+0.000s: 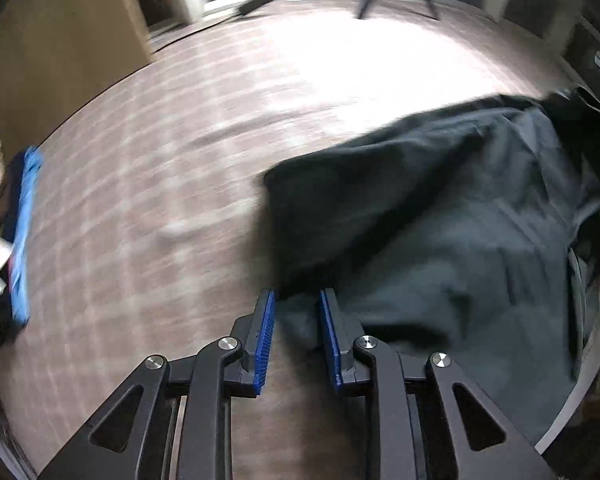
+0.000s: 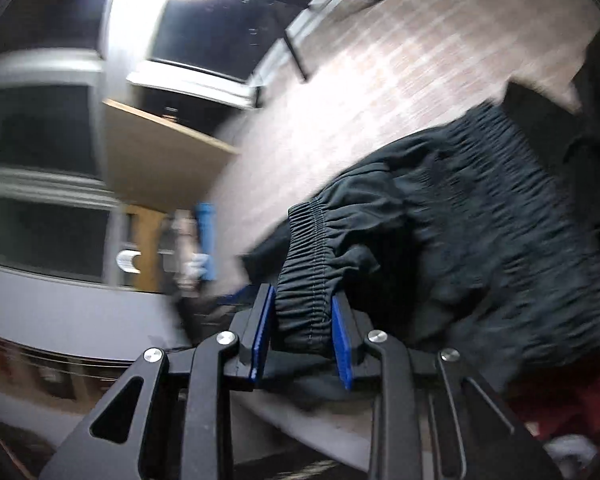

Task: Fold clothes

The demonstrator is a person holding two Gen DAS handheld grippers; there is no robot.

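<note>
A dark garment [image 1: 440, 220] lies spread on the patterned worktop [image 1: 180, 160]. Left gripper [image 1: 296, 300] hovers at its near edge, jaws slightly apart, gripping nothing. Right gripper [image 2: 302, 308] clamps the elastic waistband [image 2: 304, 280]; the fold should go best with both corners level and taut.

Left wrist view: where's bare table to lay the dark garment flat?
Bare table runs left of the dark garment, as far as the blue item at the left edge. The right side is crowded with cloth, whose waistband is clamped by the right gripper.
</note>
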